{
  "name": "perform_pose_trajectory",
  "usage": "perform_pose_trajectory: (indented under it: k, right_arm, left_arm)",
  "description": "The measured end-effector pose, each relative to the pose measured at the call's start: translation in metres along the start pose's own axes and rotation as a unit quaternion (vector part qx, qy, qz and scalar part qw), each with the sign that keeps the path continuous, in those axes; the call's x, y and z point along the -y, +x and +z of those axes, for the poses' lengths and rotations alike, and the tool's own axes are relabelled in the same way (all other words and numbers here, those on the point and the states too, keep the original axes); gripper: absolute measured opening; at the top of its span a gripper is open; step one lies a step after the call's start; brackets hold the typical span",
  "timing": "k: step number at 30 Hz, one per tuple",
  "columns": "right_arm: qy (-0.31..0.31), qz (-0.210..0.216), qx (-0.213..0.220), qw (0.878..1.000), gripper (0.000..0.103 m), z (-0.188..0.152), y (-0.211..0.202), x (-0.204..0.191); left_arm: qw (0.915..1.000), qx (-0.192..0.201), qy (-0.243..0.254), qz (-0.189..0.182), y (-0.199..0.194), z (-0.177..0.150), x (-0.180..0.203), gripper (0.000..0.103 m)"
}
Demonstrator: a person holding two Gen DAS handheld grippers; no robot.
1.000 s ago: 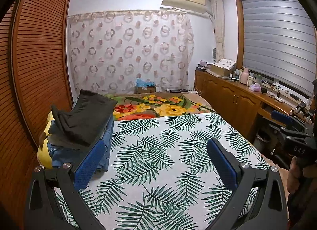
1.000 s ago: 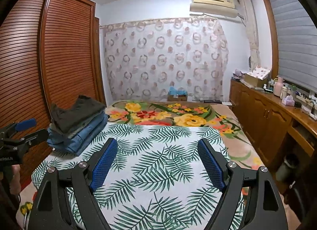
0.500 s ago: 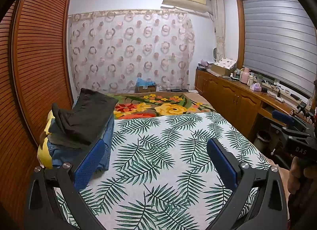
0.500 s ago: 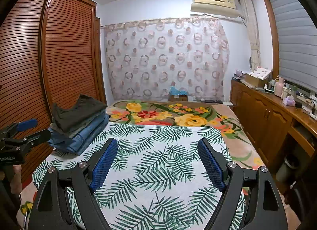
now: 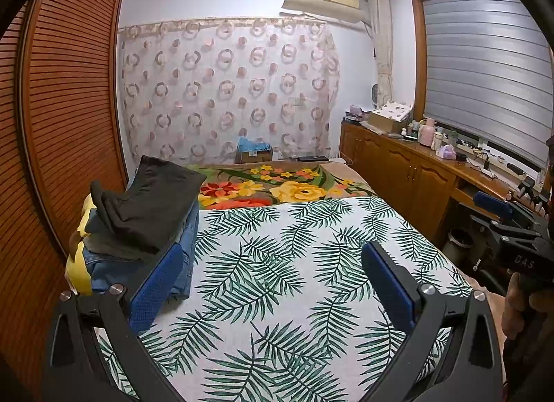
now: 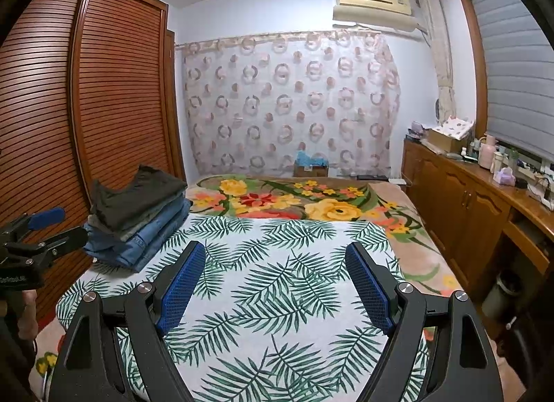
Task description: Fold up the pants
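A stack of folded pants (image 5: pixel 138 222) lies on the left side of the bed, dark pants on top, jeans and a yellow piece below. It also shows in the right wrist view (image 6: pixel 138 218). My left gripper (image 5: pixel 273 263) is open and empty, held above the palm-leaf sheet (image 5: pixel 294 263), its left finger just in front of the stack. My right gripper (image 6: pixel 275 263) is open and empty above the same sheet (image 6: pixel 277 281). Each gripper shows at the edge of the other's view: the right one (image 5: pixel 512 222) and the left one (image 6: pixel 38 232).
A flowered blanket (image 5: pixel 277 187) covers the far part of the bed. A slatted wooden wardrobe (image 6: pixel 69 125) stands close on the left. A wooden cabinet (image 5: pixel 415 173) with bottles and boxes runs along the right. A curtain (image 6: pixel 291 101) hangs behind.
Both views have shifted only slightly. The grippers stay open and the stack has not moved.
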State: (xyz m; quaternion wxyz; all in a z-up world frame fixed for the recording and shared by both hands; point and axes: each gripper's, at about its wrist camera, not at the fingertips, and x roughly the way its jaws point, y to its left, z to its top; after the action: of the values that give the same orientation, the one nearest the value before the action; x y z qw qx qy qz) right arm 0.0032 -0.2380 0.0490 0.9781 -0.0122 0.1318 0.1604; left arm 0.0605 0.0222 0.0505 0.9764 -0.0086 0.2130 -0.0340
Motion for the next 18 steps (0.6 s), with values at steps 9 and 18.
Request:
perform_pose_trajectory:
  k: [9,18]
  right_arm:
    - [-0.001,-0.003,0.000,1.000,0.084,-0.0018,0.0007,-0.0014]
    - [-0.001,-0.008,0.000,1.000,0.084,-0.0032,0.0009,-0.0032]
  left_arm:
    - [1.0000,0.001,-0.001,0.001,-0.0011,-0.0001,0.0000,0.103]
    - [1.0000,0.002,0.000,0.002,-0.0009,-0.0004,-0.0004,0.103]
